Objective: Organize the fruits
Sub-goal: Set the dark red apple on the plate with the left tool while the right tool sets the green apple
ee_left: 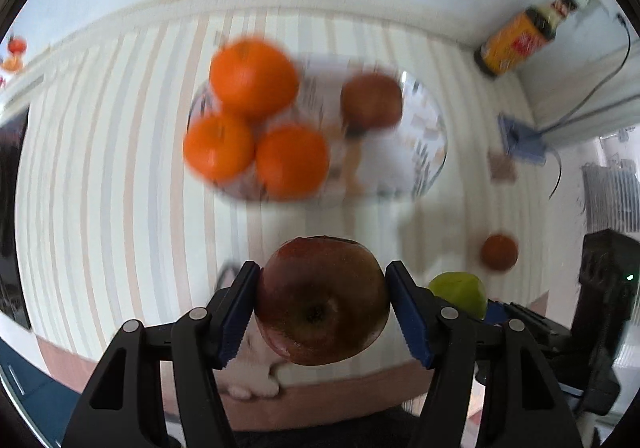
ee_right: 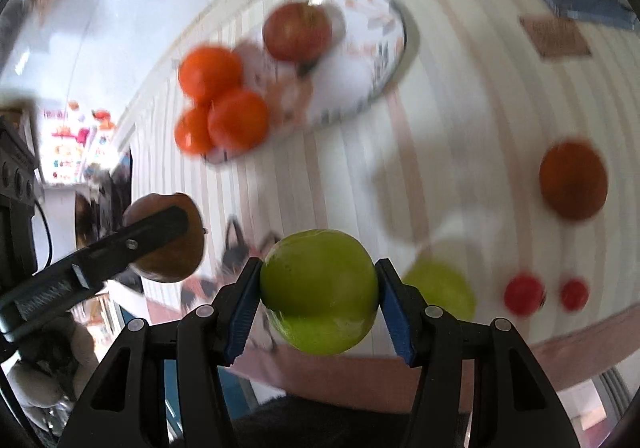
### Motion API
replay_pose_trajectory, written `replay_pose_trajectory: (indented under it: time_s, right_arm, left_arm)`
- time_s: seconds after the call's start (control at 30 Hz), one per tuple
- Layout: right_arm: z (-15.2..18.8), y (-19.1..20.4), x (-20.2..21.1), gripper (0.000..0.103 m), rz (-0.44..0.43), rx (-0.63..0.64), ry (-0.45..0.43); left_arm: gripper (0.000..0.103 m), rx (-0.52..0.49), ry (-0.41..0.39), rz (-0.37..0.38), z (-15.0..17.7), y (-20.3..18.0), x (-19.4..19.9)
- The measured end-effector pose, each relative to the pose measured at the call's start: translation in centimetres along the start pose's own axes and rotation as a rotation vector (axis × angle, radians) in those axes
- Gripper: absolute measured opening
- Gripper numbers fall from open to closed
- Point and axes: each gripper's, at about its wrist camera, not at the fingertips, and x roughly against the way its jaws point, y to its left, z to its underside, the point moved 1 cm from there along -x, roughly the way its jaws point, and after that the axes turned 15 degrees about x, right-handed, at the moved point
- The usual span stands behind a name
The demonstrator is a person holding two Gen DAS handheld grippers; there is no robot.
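A dark red, round apple [ee_left: 322,300] sits clamped between the blue pads of the left gripper [ee_left: 322,308], held above the striped tablecloth [ee_left: 100,168]. The right gripper [ee_right: 320,296] grips a smooth green apple [ee_right: 319,291] the same way, off the cloth. Beyond them an oval patterned plate [ee_left: 424,152] carries three bright oranges [ee_left: 254,77] clustered at its left end and one red apple [ee_left: 371,101] further right. Loose on the cloth lie a second green apple [ee_right: 444,290], a dull orange fruit [ee_right: 573,180] and two small red fruits [ee_right: 524,294]. An orange-labelled bottle [ee_left: 516,42] stands by the wall.
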Motion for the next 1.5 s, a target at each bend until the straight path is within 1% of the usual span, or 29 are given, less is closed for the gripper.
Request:
replay_pose_trajectory:
  time_s: [0.07,0.13,0.23,0.27,0.4,0.47,0.53,0.6,0.67,0.73,0.8,0.83,0.87,0.9,0.93,0.97,1.03,1.2,1.27,1.33,1.4,1.5]
  right_arm:
    - [-2.1,-0.6,0.7,0.059,0.001,-0.014,-0.041]
    - [-4.5,-1.1,0.9,0.059,0.009,-0.025,-0.071]
    - [-8.4,-2.2,0.6,0.059,0.033,-0.024,-0.094]
    - [-9.3,-2.0,0.2,0.059,0.044,-0.023,-0.098]
    - [-13.2,-2.6,-1.4,0.059,0.087,-0.011,-0.092]
    - [-14.2,-3.0,-2.2,0.059,0.099,-0.012,-0.079]
    - [-14.9,-3.5,-2.8,0.059,0.1,-0.013,-0.061]
    - [-14.7,-3.4,-3.4,0.059,0.098,-0.015,-0.053]
    - [-14.7,-3.5,-3.7,0.06,0.095,-0.01,-0.044]
    - [-14.5,-3.5,-4.3,0.06,0.091,-0.018,-0.032]
    - [-14.4,-3.8,-4.8,0.074,0.072,-0.03,-0.024]
    - [-14.4,-4.0,-4.9,0.083,0.062,-0.032,-0.027]
    - [-14.4,-3.9,-4.8,0.085,0.063,-0.029,-0.027]
    - [-14.4,-3.8,-4.6,0.086,0.065,-0.025,-0.03]
    - [-14.5,-3.7,-4.4,0.089,0.062,-0.022,-0.034]
    - [-14.5,-3.7,-4.3,0.093,0.06,-0.019,-0.033]
    - [-14.5,-3.7,-4.0,0.093,0.065,-0.014,-0.03]
    - [-14.3,-3.2,-2.9,0.095,0.145,0.026,-0.025]
    - [-14.0,-2.9,-2.3,0.095,0.169,0.043,-0.03]
    - [-13.7,-2.4,-1.4,0.095,0.232,0.072,-0.037]
    - [-13.1,-2.0,-0.4,0.096,0.27,0.1,-0.049]
    - [-12.2,-1.1,0.7,0.096,0.31,0.145,-0.061]
  left_arm:
    - [0.063,-0.014,-0.011,0.001,-2.2,-1.3,0.3]
    - [0.063,-0.021,-0.004,0.002,-4.7,-2.4,-0.1]
    - [0.063,-0.04,0.003,-0.043,-8.1,-3.9,-1.4]
    - [0.063,-0.044,0.007,-0.062,-9.3,-4.3,-2.1]
    - [0.063,-0.045,0.036,-0.117,-12.3,-5.2,-4.5]
    - [0.063,-0.047,0.056,-0.136,-13.6,-5.4,-5.4]
    - [0.063,-0.044,0.075,-0.143,-14.0,-5.7,-6.5]
    - [0.063,-0.052,0.098,-0.162,-14.2,-5.9,-7.4]
    - [0.063,-0.072,0.106,-0.197,-14.2,-6.0,-8.0]
    - [0.063,-0.085,0.112,-0.21,-14.2,-6.1,-8.3]
    - [0.065,-0.082,0.115,-0.206,-14.1,-6.1,-8.3]
    - [0.074,-0.08,0.113,-0.196,-14.0,-6.1,-8.1]
    - [0.089,-0.077,0.106,-0.186,-14.0,-6.1,-7.8]
    - [0.094,-0.076,0.101,-0.175,-14.1,-6.1,-7.5]
    - [0.095,-0.071,0.097,-0.169,-14.1,-6.0,-7.2]
    - [0.095,-0.061,0.094,-0.161,-14.2,-5.9,-6.9]
    - [0.095,-0.041,0.089,-0.138,-14.2,-5.5,-6.1]
    - [0.095,-0.026,0.052,-0.139,-12.8,-4.3,-4.7]
    - [0.095,-0.011,0.02,-0.145,-11.8,-3.5,-4.0]
    - [0.095,-0.002,-0.015,-0.153,-10.8,-2.7,-3.1]
    - [0.095,0.009,-0.054,-0.165,-9.6,-2.0,-2.4]
    - [0.095,0.028,-0.099,-0.168,-7.9,-1.0,-1.4]
